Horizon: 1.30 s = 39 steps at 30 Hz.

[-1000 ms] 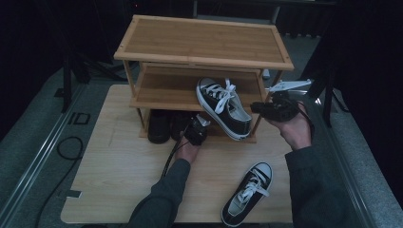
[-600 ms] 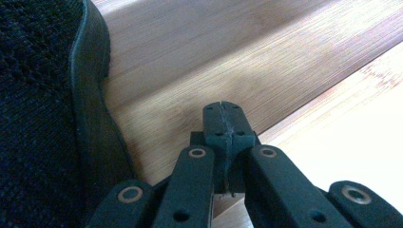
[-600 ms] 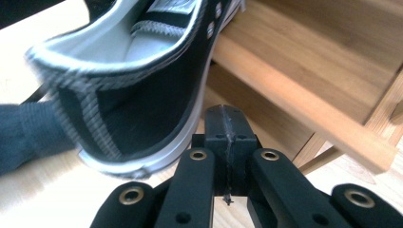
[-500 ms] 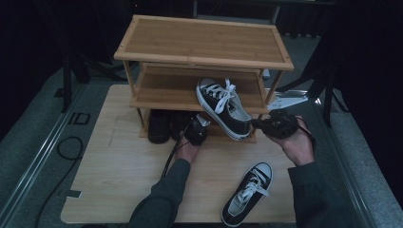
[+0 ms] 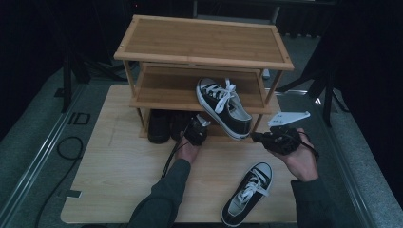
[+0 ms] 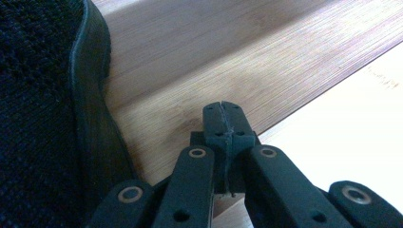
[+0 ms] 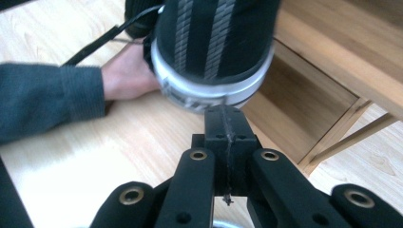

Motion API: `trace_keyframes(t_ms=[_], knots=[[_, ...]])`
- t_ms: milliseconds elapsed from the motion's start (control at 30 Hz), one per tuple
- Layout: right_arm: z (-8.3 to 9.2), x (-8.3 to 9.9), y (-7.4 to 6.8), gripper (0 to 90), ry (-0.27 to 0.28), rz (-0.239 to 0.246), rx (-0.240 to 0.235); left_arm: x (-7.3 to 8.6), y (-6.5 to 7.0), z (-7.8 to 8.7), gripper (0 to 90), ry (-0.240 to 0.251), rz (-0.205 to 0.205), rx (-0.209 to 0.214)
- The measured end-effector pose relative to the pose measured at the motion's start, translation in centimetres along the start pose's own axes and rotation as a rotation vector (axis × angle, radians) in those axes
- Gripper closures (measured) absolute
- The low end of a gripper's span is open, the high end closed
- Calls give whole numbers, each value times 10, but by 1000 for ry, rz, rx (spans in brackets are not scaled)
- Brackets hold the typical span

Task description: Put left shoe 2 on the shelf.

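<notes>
Leaning off the front edge of the rack's (image 5: pixel 199 57) middle shelf, a sneaker (image 5: pixel 223 107) hangs heel-down, its sole facing the right gripper (image 5: pixel 259 137), whose jaws are pressed together with nothing between them, tips just under the heel (image 7: pixel 214 90). The left gripper (image 5: pixel 197 132) rests at the bottom shelf's front edge beside a dark shoe (image 6: pixel 43 118), jaws also pressed together and empty. Its mate (image 5: pixel 247 192) lies near the board's (image 5: pixel 119 171) front right corner. The risk, I judge: nothing grips the tilted sneaker, so a nudge from below could tip it off the shelf onto the left hand (image 7: pixel 128 76).
</notes>
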State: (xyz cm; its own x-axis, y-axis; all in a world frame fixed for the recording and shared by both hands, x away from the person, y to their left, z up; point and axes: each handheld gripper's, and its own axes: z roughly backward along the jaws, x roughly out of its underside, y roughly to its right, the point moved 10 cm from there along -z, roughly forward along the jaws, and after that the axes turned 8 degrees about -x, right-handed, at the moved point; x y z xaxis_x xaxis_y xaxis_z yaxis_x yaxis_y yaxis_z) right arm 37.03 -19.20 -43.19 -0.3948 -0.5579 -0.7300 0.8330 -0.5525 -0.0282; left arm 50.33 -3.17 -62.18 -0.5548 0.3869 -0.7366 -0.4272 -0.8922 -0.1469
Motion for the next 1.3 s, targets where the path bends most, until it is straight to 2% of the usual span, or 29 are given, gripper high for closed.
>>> trace_keyframes(t_ms=[233,333,400,767,867,967,1067,1300], knots=[[-2,-2,-8,900,0,12,-21,0,0,0,900,0,1,1],[-4,-2,-10,900,-20,31,-7,0,0,0,900,2,-1,2],[-4,-3,-11,900,-15,38,2,0,0,0,900,5,-1,4],[-11,-17,-26,900,4,70,-51,0,1,0,900,6,6,2],[-13,-22,-26,900,14,80,-44,0,1,0,900,6,7,4],[-12,-29,-22,900,42,67,-24,0,1,0,900,6,8,4],[-13,-33,-22,900,57,59,-47,0,1,0,900,7,9,3],[-23,-39,-25,900,60,67,-53,0,1,0,900,3,12,2]])
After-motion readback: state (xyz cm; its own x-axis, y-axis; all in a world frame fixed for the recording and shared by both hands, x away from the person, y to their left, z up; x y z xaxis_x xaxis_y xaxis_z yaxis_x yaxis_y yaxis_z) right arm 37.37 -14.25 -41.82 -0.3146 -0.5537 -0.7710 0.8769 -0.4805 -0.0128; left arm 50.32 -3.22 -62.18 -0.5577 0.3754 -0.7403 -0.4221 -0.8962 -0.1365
